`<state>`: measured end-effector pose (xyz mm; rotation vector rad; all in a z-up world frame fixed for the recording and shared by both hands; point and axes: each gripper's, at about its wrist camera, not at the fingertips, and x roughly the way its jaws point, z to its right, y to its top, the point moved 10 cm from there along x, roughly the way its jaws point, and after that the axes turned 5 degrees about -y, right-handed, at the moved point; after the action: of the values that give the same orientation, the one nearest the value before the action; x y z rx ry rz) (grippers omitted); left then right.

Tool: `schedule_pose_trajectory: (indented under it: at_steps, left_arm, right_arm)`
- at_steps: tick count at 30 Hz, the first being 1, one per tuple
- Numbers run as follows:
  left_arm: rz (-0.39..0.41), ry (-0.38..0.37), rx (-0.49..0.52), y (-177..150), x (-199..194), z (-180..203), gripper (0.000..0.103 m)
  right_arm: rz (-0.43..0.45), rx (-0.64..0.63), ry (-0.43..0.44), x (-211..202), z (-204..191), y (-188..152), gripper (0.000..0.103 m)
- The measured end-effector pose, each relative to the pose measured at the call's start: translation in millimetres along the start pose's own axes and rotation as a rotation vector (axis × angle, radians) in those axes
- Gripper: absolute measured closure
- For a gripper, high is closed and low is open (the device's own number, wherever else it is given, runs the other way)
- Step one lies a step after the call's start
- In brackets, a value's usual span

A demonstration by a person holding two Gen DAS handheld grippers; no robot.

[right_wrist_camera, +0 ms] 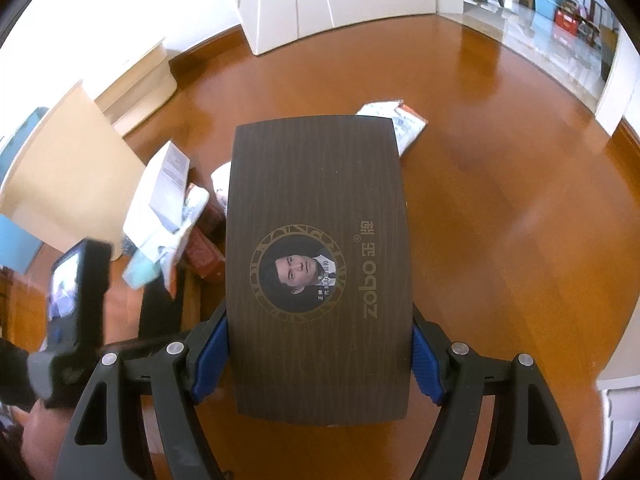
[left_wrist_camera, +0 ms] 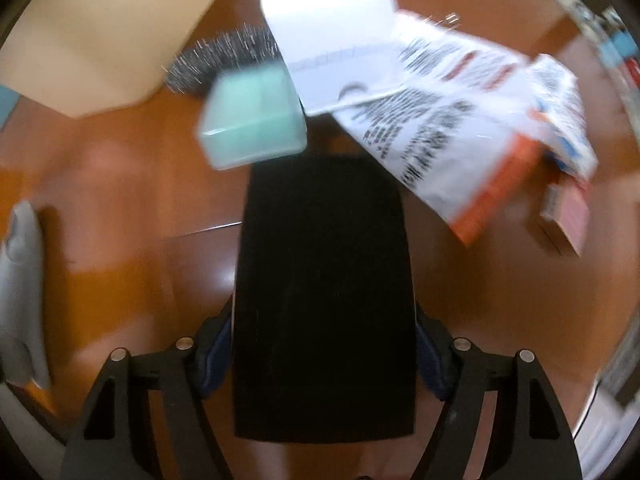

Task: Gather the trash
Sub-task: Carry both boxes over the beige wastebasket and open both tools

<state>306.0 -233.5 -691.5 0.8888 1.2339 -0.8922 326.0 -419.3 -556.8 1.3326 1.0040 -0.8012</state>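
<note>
Right hand-held gripper (right_wrist_camera: 320,360) clamped on brown box (right_wrist_camera: 320,240); left hand-held gripper (left_wrist_camera: 324,360) straddles black box (left_wrist_camera: 324,288) on floor (left_wrist_camera: 120,200), contact unclear. Squeeze squarely mid-sides, then lift straight, clear of the paper wrapper (left_wrist_camera: 460,120)

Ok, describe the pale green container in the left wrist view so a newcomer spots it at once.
On the wooden floor, find the black box between the left jaws. Just past its far left corner, beside the grey bristly brush, sits the container: plain translucent mint green, unlike the printed white packets nearby.
</note>
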Motion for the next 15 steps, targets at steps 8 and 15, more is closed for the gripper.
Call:
schedule_pose_trajectory:
  at_steps: [8,15]
  left_arm:
    - [0.259,-0.057,0.142,20,-183,-31,0.028]
    - [0.449,0.044,-0.001,146,-268,-133,0.028]
  right_arm:
    - [0.069,-0.085,-0.014,-88,-41,38,0.025]
    - [0.134,-0.174,0.050,-153,-119,91,0.024]
